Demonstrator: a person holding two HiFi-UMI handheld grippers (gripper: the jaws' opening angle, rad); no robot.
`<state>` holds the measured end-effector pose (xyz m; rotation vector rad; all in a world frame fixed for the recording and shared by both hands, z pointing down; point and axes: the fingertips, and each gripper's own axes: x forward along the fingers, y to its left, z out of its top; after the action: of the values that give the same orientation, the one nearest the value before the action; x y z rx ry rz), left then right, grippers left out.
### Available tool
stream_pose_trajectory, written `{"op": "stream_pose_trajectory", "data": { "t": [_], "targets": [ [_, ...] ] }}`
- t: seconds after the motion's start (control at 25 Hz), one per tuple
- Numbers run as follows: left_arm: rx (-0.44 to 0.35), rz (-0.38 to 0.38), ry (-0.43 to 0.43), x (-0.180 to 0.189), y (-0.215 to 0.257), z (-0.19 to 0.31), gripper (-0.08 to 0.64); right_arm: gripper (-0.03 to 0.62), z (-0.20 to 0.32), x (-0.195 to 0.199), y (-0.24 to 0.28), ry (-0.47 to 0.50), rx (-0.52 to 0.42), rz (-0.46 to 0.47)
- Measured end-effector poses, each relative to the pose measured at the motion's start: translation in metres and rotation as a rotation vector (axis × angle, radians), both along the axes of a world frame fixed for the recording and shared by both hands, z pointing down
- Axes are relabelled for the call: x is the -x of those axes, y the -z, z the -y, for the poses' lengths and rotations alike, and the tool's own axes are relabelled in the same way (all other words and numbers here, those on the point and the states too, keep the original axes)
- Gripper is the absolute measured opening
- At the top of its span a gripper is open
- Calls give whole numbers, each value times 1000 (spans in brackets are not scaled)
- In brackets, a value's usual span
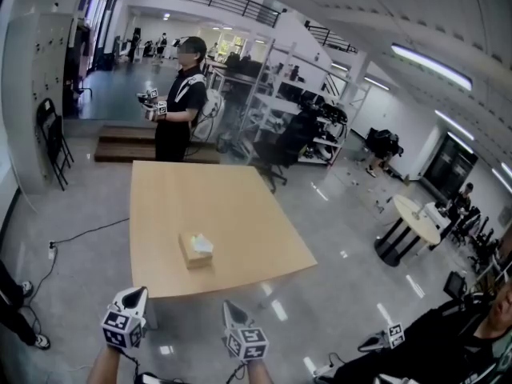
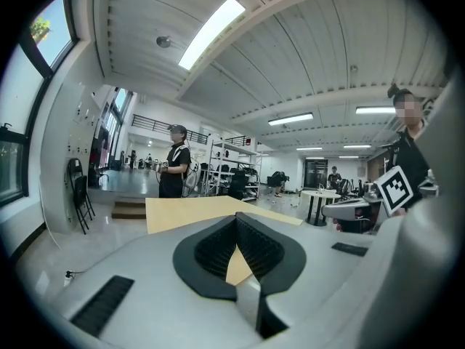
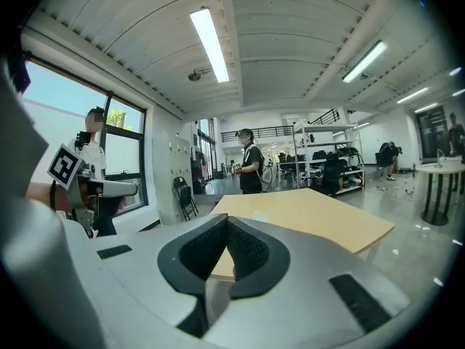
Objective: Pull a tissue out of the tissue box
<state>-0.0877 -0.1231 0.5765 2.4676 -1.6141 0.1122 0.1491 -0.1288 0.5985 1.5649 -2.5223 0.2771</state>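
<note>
A tan tissue box with a white tissue sticking out of its top sits near the front edge of the light wooden table. Both grippers hang in front of that edge, short of the table and apart from the box. My left gripper is below and left of the box, my right gripper below and slightly right of it. Each is shut with nothing between its pads. The left gripper view has the left gripper pointing across the tabletop. In the right gripper view, the right gripper does the same, and a small white tip of tissue shows.
A person in black stands at the table's far end holding marker-cubed grippers. Another person is at the lower right. A round white table stands right, black folding chairs left, metal shelving behind. A cable runs on the floor.
</note>
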Motion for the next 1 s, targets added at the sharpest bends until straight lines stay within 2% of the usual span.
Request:
{"op": "stream_pose_trajectory", "data": {
  "t": [0.4, 1.0],
  "targets": [
    [15, 8, 0, -6, -7, 28, 8, 11, 28, -6, -7, 1, 10, 14],
    [25, 6, -59, -16, -14, 114, 8, 11, 100, -5, -7, -6, 24, 51]
  ]
}}
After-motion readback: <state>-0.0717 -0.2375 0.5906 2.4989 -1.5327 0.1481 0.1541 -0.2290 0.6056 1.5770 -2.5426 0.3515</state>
